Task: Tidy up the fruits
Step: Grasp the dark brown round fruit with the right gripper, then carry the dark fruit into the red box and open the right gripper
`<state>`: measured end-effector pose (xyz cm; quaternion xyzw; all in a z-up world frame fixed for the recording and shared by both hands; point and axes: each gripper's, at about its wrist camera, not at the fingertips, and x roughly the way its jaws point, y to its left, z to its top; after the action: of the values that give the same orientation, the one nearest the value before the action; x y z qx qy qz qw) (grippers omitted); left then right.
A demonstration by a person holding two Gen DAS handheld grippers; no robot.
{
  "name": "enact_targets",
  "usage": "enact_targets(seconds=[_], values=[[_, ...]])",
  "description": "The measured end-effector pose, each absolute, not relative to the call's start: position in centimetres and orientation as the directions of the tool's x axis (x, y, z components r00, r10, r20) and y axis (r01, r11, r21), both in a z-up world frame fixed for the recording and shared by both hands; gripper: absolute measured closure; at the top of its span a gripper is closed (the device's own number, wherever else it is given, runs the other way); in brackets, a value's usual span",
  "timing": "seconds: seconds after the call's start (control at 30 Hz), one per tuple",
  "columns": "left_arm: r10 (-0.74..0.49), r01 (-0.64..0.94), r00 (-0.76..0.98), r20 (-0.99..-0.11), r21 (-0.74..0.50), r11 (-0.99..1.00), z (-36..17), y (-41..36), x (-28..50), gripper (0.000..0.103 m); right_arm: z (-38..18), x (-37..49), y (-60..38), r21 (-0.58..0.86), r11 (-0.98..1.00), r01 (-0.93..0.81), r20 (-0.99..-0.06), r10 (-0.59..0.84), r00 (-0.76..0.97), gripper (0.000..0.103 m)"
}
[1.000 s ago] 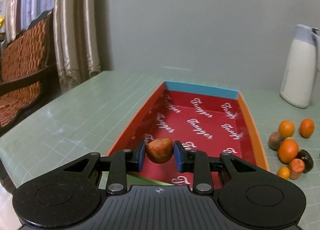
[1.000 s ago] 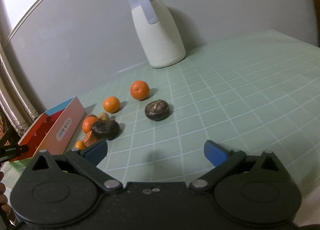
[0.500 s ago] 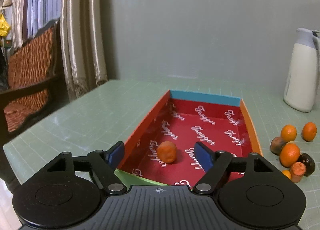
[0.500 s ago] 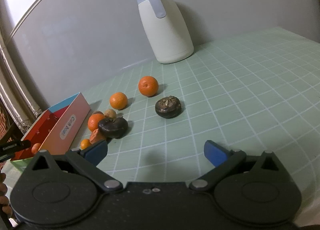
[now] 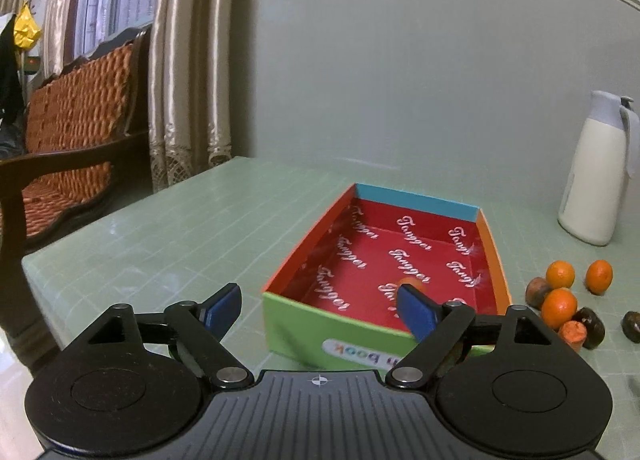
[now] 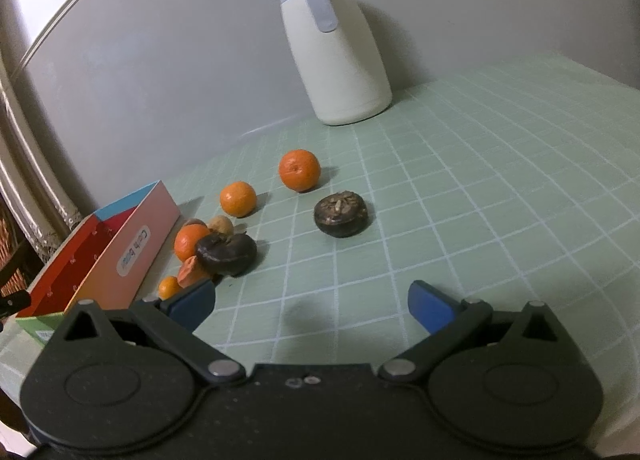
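A shallow box [image 5: 490,244] with a red printed lining lies on the green table. One small orange fruit [image 5: 412,283] rests on its floor, partly hidden by a blue pad. My left gripper [image 5: 320,314] hangs before the box's green near wall; its jaws are still opening, with nothing between them. To the right of the box lies a cluster of oranges [image 5: 559,305] and dark fruits [image 5: 590,322]. In the right wrist view my right gripper [image 6: 312,306] is open above the mat, short of a dark round fruit [image 6: 341,213], two oranges [image 6: 299,170] and the cluster [image 6: 226,254].
A white jug with a grey lid [image 6: 334,48] stands at the back by the wall. The box [image 6: 132,244] sits left of the fruit pile. A wicker bench [image 5: 68,140] and curtains [image 5: 180,60] lie beyond the table's left edge.
The left gripper opened and let go of the orange fruit, which now lies in the box. It then drew back from the box. The right gripper stayed open and shifted slightly.
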<state>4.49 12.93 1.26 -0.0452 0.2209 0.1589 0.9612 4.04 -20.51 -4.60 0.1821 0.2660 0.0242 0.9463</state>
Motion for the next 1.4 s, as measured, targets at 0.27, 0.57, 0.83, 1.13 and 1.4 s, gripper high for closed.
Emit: enact_targets(seconds=[0.27, 0.57, 0.83, 1.13, 1.4], values=[[0.290, -0.320, 0.849, -0.442, 0.007, 0.947, 0.3, 13.0, 3.3, 0.017, -4.0, 4.6, -19.2, 0.293, 0.956, 0.028, -0.486, 0.124, 0.865, 0.000], [0.290, -0.323, 0.859, -0.422, -0.008, 0.946, 0.3, 13.0, 3.2, 0.012, -3.1, 6.4, -20.3, 0.217, 0.975, 0.058, -0.480, 0.055, 0.876, 0.003], [0.308, -0.351, 0.849, -0.430, -0.023, 0.936, 0.1, 13.6, 3.3, 0.011, -3.3, 10.5, -21.5, 0.201, 0.975, 0.099, -0.549, 0.029, 0.835, 0.029], [0.319, -0.364, 0.842, -0.436, -0.020, 0.931, -0.2, 14.1, 3.5, 0.010, -3.9, 13.0, -21.0, 0.183, 0.979, 0.088, -0.587, 0.037, 0.809, 0.050], [0.331, -0.380, 0.835, -0.440, -0.025, 0.925, -0.3, 14.9, 3.3, 0.009, -3.8, 12.9, -20.5, 0.167, 0.984, 0.061, -0.579, 0.048, 0.814, 0.062]])
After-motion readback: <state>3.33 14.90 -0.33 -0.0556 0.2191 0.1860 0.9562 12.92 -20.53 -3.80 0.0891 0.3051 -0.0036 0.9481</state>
